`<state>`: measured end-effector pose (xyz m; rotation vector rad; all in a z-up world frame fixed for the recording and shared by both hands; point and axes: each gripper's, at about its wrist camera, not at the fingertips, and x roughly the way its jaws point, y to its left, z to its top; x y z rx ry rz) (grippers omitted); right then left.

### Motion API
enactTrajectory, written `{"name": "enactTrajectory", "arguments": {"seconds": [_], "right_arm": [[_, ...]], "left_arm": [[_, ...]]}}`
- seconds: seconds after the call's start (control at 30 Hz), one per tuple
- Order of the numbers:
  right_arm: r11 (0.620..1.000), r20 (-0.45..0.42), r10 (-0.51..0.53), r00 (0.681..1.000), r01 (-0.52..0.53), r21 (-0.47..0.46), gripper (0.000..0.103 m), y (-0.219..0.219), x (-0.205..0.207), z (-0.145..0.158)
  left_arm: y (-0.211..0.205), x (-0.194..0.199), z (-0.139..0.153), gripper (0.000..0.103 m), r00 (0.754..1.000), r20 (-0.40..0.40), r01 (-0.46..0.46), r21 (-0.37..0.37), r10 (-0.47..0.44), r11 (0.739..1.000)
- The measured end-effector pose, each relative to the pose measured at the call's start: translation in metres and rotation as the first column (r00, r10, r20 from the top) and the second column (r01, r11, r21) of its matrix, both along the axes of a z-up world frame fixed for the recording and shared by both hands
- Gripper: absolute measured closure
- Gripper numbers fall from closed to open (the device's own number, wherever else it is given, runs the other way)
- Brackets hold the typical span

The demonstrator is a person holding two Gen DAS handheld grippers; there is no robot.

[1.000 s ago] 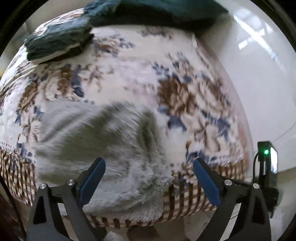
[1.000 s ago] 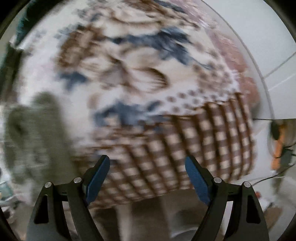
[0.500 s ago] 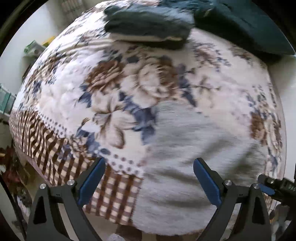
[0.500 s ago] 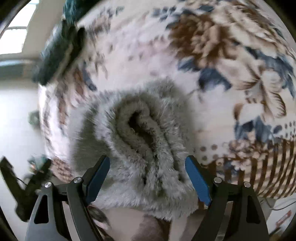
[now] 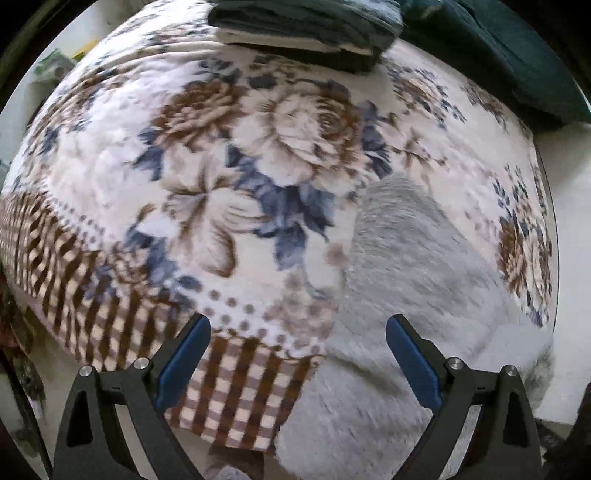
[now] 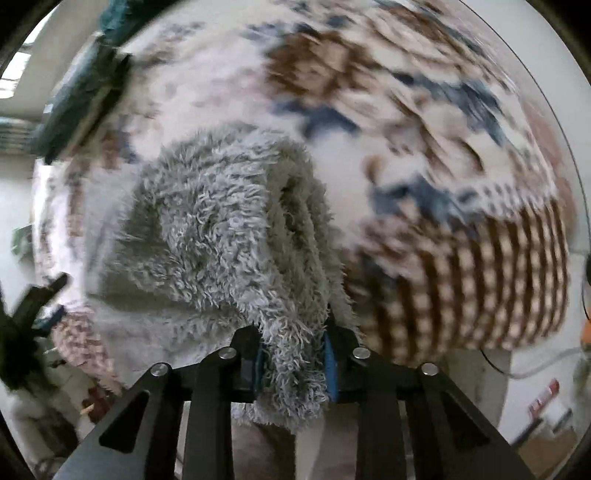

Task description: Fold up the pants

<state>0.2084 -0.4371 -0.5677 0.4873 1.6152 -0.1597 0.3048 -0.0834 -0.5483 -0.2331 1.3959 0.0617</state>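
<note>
Fluffy grey pants (image 6: 221,236) lie bunched on a bed near its front edge. My right gripper (image 6: 293,360) is shut on a thick fold of the pants at their near end. In the left wrist view the pants (image 5: 406,295) lie at the lower right, over the bed's edge. My left gripper (image 5: 295,354) is open and empty, just above the bed's front edge, with its right finger over the pants. The left gripper also shows at the left edge of the right wrist view (image 6: 33,306).
The bed is covered by a floral blanket (image 5: 258,147) with a brown checked border (image 5: 236,387). Folded dark teal clothes (image 5: 306,22) and a dark teal cover (image 5: 517,55) lie at the far end. Cables and clutter (image 6: 546,369) are on the floor to the right.
My right gripper has closed on a fold of the grey pants; it was open half a second ago. My left gripper has shifted left, so the pants sit further right in its view.
</note>
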Motion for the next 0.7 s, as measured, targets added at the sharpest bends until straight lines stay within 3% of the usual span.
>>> {"name": "enactTrajectory", "arguments": {"seconds": [0.07,0.1,0.17,0.23,0.27,0.3,0.37,0.43,0.47,0.5,0.53,0.57,0.6,0.67,0.7], "right_arm": [[0.994,-0.139,0.032,0.990,-0.017,0.110,0.054,0.001,-0.002,-0.035],[0.989,-0.169,0.015,0.986,0.011,0.148,0.054,-0.004,-0.003,-0.040],[0.974,-0.125,-0.066,0.990,0.091,0.206,0.052,-0.014,-0.001,-0.031],[0.962,-0.017,-0.160,0.987,0.159,0.223,0.038,-0.030,0.003,-0.005],[0.947,0.041,-0.228,0.973,0.212,0.243,0.024,-0.040,0.006,0.008],[0.933,0.063,-0.267,0.962,0.241,0.266,0.019,-0.046,0.009,0.012],[0.896,0.065,-0.336,0.939,0.298,0.328,0.019,-0.057,0.026,0.003],[0.905,-0.007,-0.307,0.952,0.294,0.307,0.019,-0.058,0.048,-0.028],[0.904,-0.076,-0.297,0.952,0.306,0.299,0.021,-0.057,0.058,-0.050],[0.890,-0.103,-0.302,0.948,0.319,0.327,0.051,-0.052,0.064,-0.063],[0.874,-0.108,-0.305,0.946,0.323,0.362,0.073,-0.048,0.070,-0.073],[0.883,-0.105,-0.290,0.951,0.308,0.354,0.073,-0.043,0.075,-0.075],[0.909,-0.044,-0.264,0.964,0.263,0.322,0.074,-0.037,0.081,-0.062],[0.953,0.123,-0.191,0.974,0.154,0.262,0.075,-0.027,0.092,-0.027],[0.962,0.209,-0.168,0.963,0.114,0.247,0.075,-0.023,0.097,-0.005]], "left_arm": [[-0.012,0.008,-0.008,0.006,0.999,-0.012,0.042,-0.029,-0.042,0.999],[-0.016,0.012,-0.011,0.006,0.998,-0.022,0.056,-0.031,-0.056,0.998],[-0.028,0.020,-0.016,0.006,0.994,-0.027,0.104,-0.049,-0.105,0.993],[-0.037,0.027,-0.018,0.006,0.990,-0.024,0.139,-0.033,-0.139,0.990],[-0.042,0.032,-0.021,0.006,0.987,-0.021,0.160,-0.033,-0.161,0.987],[-0.046,0.035,-0.024,0.006,0.984,-0.025,0.174,-0.024,-0.174,0.985],[-0.051,0.042,-0.034,0.006,0.981,-0.033,0.193,-0.006,-0.193,0.981],[-0.053,0.047,-0.043,0.006,0.978,-0.048,0.202,0.002,-0.202,0.979],[-0.052,0.048,-0.046,0.006,0.978,-0.052,0.200,0.003,-0.200,0.980],[-0.051,0.049,-0.048,0.006,0.979,-0.055,0.196,0.000,-0.196,0.981],[-0.048,0.050,-0.050,0.006,0.981,-0.060,0.185,-0.004,-0.185,0.983],[-0.046,0.051,-0.051,0.006,0.982,-0.063,0.176,-0.010,-0.177,0.984],[-0.044,0.051,-0.052,0.006,0.983,-0.064,0.169,-0.017,-0.170,0.986],[-0.036,0.051,-0.055,0.006,0.987,-0.067,0.144,-0.026,-0.145,0.989],[-0.032,0.051,-0.057,0.006,0.988,-0.071,0.132,-0.042,-0.135,0.990]]}}
